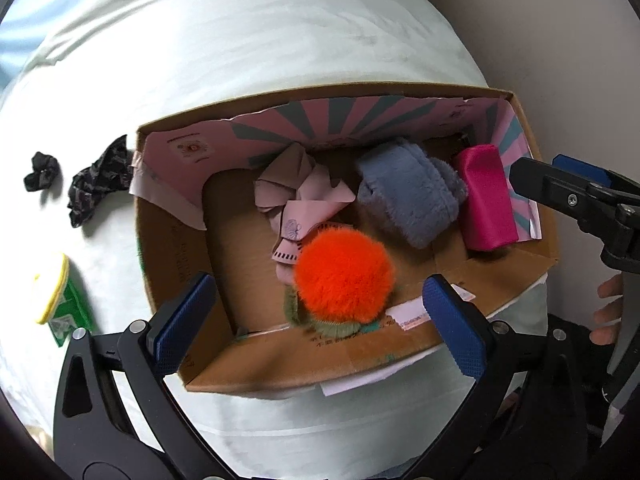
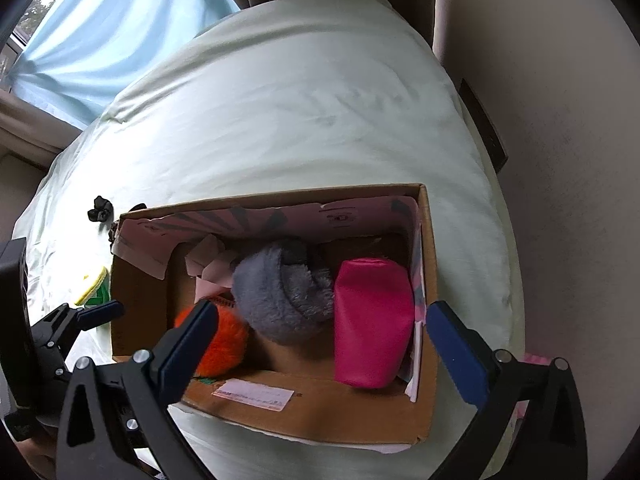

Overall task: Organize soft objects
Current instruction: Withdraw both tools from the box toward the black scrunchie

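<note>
Both grippers empty, fingers spread wide. Your left gripper [image 1: 320, 304] hovers over the near wall of the box [image 1: 304, 352], straddling the orange pompom [image 1: 344, 274]. Your right gripper [image 2: 320, 344] hangs over the box's near right part, nothing between the fingers but air above the pink pouch [image 2: 372, 320].

The box sits on the bed [image 1: 280, 40], open top up, so drops from above are easy. Already inside:
- pompom near the front wall, lying on a green fuzzy piece [image 1: 332, 326] that pokes out beneath it
- pale pink cloth [image 1: 296, 200] crumpled mid-box, behind the pompom
- grey fleece roll [image 1: 408, 196] next to it on the right
- pouch upright against the right wall, touching the fleece

Packed side by side like that, there's bare floor on the box's left.

Still out on the bed, left of the box:
- dark patterned cloth [image 1: 96, 184], touching the box's left wall
- black scrunchie [image 1: 42, 170], just beside it
- green-and-yellow item [image 1: 60, 300] nearer you; can't tell what it is

My read: job is mostly done, three pieces to go. The left gripper is the closer one for all of them. Dark cloth looks floppy, so pinch at a bunched fold, not an edge. The scrunchie is small and low on soft bedding; you'll likely press into the sheet to get under it, so watch you don't grab sheet too.
</note>
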`<action>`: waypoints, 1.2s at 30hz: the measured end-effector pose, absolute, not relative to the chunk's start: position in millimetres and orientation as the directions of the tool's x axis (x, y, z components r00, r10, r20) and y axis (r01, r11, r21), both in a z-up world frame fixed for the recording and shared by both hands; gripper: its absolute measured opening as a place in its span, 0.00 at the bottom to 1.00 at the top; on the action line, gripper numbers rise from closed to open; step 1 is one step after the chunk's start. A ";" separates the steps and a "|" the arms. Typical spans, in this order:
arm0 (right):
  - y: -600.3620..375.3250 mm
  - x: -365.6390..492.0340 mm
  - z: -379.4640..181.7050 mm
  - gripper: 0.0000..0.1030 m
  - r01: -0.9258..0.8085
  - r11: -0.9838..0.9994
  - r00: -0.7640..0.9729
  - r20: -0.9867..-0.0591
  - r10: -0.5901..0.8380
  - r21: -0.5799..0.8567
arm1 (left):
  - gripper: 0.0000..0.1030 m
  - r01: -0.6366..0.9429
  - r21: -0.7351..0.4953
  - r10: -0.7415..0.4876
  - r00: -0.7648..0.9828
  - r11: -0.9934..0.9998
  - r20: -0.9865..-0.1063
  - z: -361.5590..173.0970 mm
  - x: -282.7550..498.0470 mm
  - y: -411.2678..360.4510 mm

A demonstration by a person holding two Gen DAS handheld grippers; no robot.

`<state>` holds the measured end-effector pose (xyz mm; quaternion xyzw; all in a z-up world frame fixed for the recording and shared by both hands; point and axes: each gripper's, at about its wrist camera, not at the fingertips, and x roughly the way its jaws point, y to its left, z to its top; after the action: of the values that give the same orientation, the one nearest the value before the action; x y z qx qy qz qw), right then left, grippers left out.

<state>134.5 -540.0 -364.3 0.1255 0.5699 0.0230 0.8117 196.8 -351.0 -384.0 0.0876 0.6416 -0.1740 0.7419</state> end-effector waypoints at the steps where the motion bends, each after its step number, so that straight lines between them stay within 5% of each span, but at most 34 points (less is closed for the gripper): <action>1: -539.5 133.7 -362.3 1.00 0.106 0.967 0.354 -0.918 0.180 0.231 | 1.00 0.368 -0.094 -0.147 0.119 0.925 -0.982 -381.0 195.8 -349.9; 18: -501.1 94.4 -275.5 1.00 0.051 0.978 0.468 -0.870 0.156 0.202 | 1.00 0.334 -0.106 -0.209 0.290 0.937 -0.934 -273.5 162.6 -305.8; 36: -347.7 58.3 -179.4 1.00 -0.136 0.968 0.565 -0.787 0.249 0.209 | 1.00 0.173 -0.090 -0.168 0.507 0.981 -0.845 -156.5 100.0 -125.8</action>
<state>58.3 -347.7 -179.4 0.0624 0.4535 0.1091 0.8823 100.0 -125.8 -156.5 0.0029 0.4866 -0.0981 0.8681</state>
